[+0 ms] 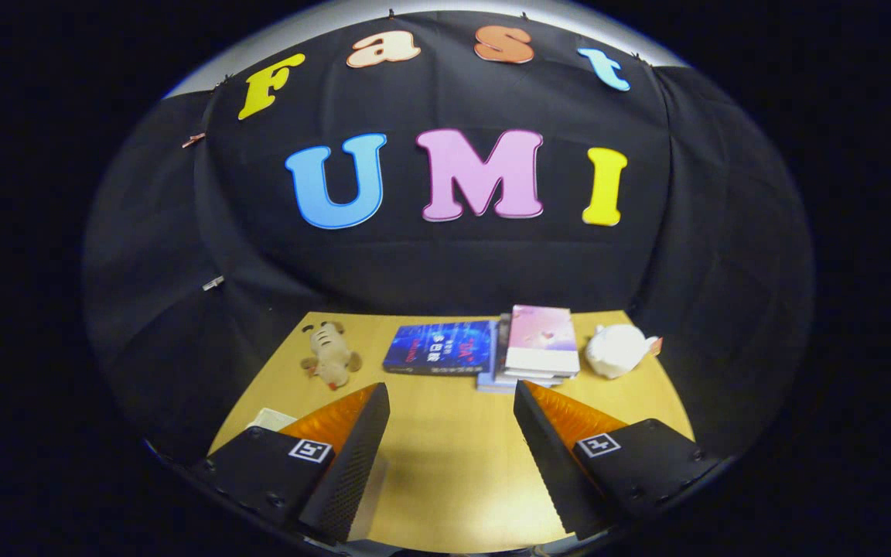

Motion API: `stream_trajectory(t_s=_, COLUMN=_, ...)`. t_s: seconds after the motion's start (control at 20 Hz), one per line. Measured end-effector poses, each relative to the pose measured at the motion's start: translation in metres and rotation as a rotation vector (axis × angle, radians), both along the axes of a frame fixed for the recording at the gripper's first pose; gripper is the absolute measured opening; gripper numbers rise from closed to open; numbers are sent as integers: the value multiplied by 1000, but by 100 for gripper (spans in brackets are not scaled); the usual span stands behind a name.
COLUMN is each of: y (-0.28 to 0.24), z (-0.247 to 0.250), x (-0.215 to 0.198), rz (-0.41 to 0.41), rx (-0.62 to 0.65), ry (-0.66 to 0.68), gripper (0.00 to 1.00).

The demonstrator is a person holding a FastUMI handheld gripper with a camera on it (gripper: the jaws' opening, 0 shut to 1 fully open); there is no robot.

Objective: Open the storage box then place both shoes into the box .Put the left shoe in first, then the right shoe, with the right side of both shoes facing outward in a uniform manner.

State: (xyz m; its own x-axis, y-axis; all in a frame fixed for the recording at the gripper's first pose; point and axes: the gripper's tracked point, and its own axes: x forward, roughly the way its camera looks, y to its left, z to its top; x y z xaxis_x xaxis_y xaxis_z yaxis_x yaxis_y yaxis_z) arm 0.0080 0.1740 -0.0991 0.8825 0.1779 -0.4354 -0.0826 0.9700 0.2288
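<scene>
We are holding the tongs [452,394] wide apart over the tabletop [445,464], and nothing is sitting between the two fingers [353,456]; only bare wood is showing in the gap. Just outside the left finger, a pale flat thing [271,418] is peeking out, too hidden to identify. Taking the blue book [439,347] as our landmark, it is lying flat beyond the fingers, near the back of the tabletop. To its left, a small plush toy [329,356] is lying apart from it. Touching its right side, a short stack of books [538,348] with a pink cover on top is resting. Further right of that stack, a white rounded object [617,350] is sitting. We cannot tell where the storage box and the shoes are.
</scene>
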Motion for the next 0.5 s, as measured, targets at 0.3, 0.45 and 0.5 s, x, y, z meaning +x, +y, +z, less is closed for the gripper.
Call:
stream_trajectory(t_s=0.3, y=-98, z=6, x=-1, rz=-86, rx=-130, ry=-84, gripper=98)
stream_trajectory(t_s=0.45, y=-127, z=0, x=-8, rz=-100, rx=-121, ry=-81, gripper=97)
stream_trajectory(t_s=0.5, y=-134, z=-3, x=-10, rz=-101, rx=-122, ry=-77, gripper=97)
